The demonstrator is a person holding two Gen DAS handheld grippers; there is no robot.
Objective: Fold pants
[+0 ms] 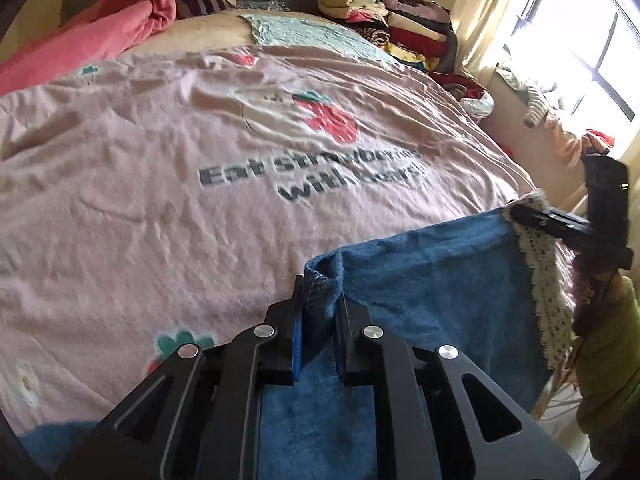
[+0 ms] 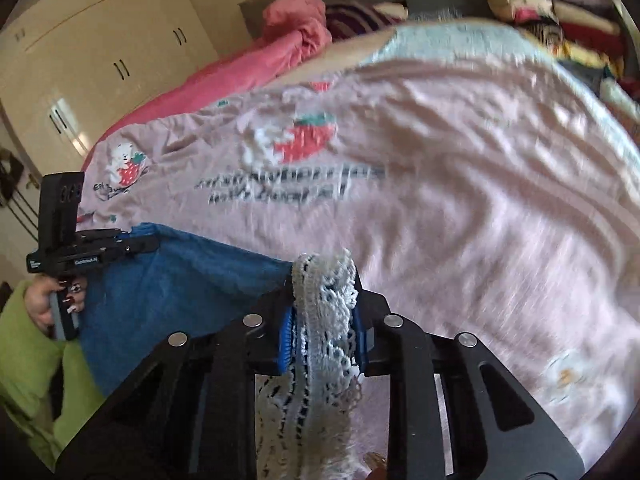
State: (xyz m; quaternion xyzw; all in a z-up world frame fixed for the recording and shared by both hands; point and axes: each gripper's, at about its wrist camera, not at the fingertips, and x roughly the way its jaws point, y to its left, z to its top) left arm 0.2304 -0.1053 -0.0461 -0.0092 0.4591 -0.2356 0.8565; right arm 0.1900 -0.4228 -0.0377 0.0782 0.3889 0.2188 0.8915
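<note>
Pink bedspread [image 1: 160, 200]; both tongs clamp blue pants [image 1: 432, 280].

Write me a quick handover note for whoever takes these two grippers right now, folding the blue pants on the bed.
Left gripper: shut on a blue corner of the pants.
Right gripper: shut on the white lace trim at the pants' other corner.
Pants: edge stretched between both grippers, over the near side of the pink strawberry bedspread.
Done: both corners gripped.
Left: no fold visible yet; probably lay them flat on the bedspread, then fold.
</note>
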